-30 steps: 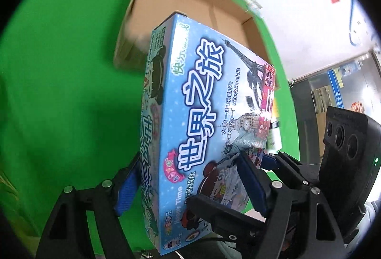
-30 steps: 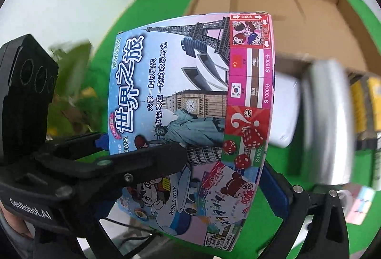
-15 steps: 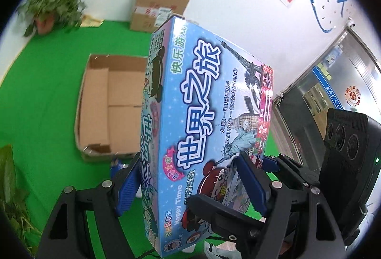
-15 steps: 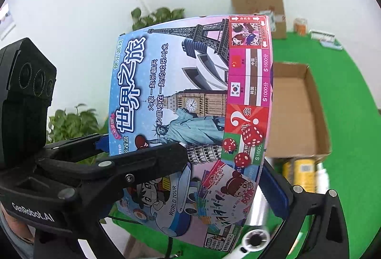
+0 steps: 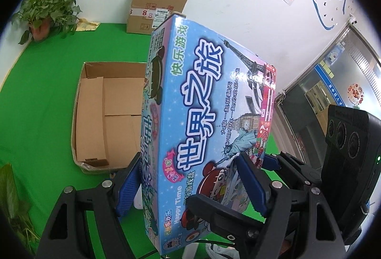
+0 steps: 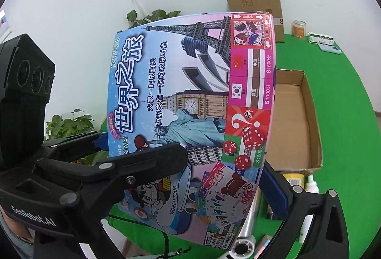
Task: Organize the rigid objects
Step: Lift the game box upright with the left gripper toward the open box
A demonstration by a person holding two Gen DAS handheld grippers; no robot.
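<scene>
A blue board game box [image 5: 202,116] [image 6: 190,104] with landmark pictures hangs in the air above the green floor, held by both grippers. My left gripper [image 5: 188,178] is shut on its lower left part, blue pads [image 5: 128,187] pressing either side. My right gripper [image 6: 226,171] is shut on the lower right part, one blue pad [image 6: 273,190] showing at the edge. Each gripper's black camera housing shows in the other's view. An open, empty cardboard box [image 5: 95,116] [image 6: 295,116] lies on the floor beyond and below.
A sealed carton [image 5: 154,9] and a potted plant [image 5: 47,11] stand against the white wall. An orange can [image 6: 298,29] and a white packet [image 6: 321,39] lie at the far edge. A white bottle [image 6: 309,185], a yellow pack [image 6: 294,179] and a silver cylinder [image 6: 247,230] lie beneath the held box.
Both grippers have risen with the game box still clamped. The open cardboard box now looks smaller and farther below, and the wall and room have come into view.
</scene>
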